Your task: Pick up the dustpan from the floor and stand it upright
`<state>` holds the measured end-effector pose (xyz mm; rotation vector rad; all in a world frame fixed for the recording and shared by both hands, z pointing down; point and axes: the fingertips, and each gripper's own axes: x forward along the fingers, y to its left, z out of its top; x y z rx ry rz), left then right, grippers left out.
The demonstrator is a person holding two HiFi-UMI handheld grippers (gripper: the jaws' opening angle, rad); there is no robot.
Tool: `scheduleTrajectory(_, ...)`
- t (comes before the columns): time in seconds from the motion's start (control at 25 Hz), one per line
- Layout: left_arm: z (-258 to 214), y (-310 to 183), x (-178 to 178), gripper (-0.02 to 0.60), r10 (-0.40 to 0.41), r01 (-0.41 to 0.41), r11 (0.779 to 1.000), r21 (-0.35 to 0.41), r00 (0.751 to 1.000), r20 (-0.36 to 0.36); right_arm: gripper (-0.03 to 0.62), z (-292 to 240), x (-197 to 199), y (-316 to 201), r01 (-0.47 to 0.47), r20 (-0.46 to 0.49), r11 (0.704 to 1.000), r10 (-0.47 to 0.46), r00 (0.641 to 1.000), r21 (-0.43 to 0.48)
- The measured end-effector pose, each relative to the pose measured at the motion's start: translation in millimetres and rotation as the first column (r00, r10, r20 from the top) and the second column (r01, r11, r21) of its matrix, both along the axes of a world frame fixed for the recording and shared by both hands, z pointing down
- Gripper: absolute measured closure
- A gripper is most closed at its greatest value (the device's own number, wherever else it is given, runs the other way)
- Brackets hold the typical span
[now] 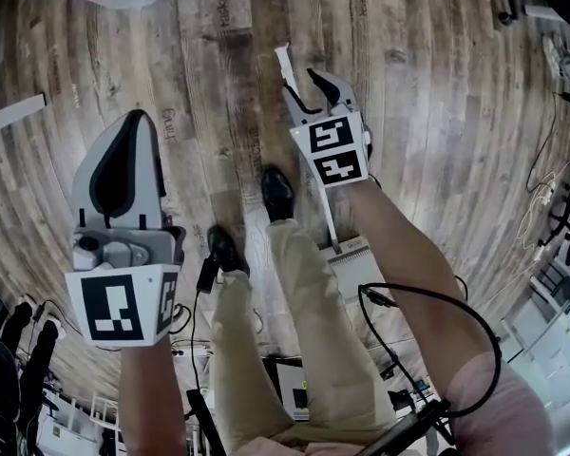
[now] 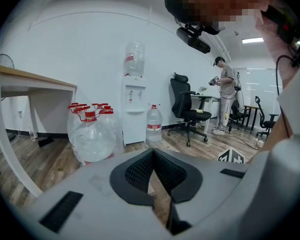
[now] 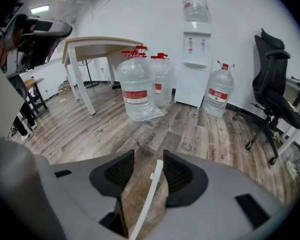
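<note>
Overhead, the dustpan (image 1: 350,266) stands on the wood floor (image 1: 209,84) just right of the person's shoe (image 1: 277,194). Its thin white handle (image 3: 148,196) rises between the jaws of the right gripper (image 3: 149,160). Those jaws sit apart, wider than the handle, which lies close against the right pad, and nothing is clamped. The left gripper (image 2: 151,155) is closed tip to tip and empty, off to the side. Bare floor runs ahead to the water bottles (image 3: 136,86) and office chair (image 3: 275,99).
</note>
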<state>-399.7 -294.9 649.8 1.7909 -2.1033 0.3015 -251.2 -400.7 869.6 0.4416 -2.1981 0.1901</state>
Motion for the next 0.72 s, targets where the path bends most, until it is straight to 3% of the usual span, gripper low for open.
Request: scheduleTrajectory(0.72,56,-3,3,0.569,-0.037,0.037,0.999,-0.006,0.999,-0.012,0.413,94,14,-1,0.026,-0.084,0.998,-0.031,0.996,-0.054)
